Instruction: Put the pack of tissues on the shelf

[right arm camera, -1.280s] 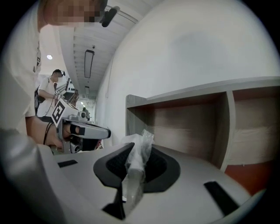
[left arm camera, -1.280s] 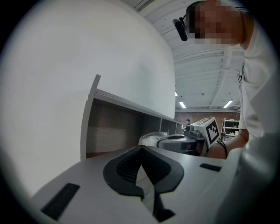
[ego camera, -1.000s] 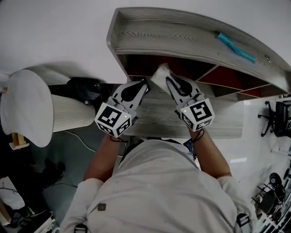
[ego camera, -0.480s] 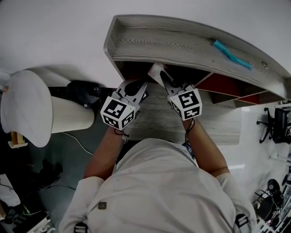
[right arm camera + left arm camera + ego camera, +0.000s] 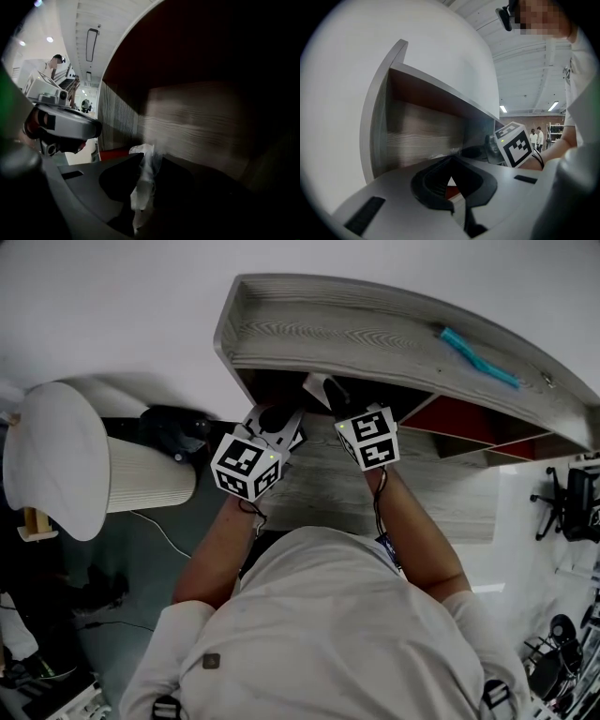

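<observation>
White tissue pack [image 5: 140, 187] upright in right tongs [image 5: 151, 157], lengthwise into shelf [image 5: 375, 329].

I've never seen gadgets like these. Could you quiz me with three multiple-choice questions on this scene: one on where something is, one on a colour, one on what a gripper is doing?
1. Where is the pack of tissues?
A) on the floor
B) in the right gripper, inside the shelf
C) on a chair

2. What colour is the slim thing on the top board?
A) red
B) teal
C) yellow

3. How are the left gripper jaws?
A) together, empty
B) wide open
C) clamped on the pack

Answers: 1 B, its white wrap is pinched between those jaws; 2 B, teal against grey wood; 3 A, the tips meet with nothing between.
</observation>
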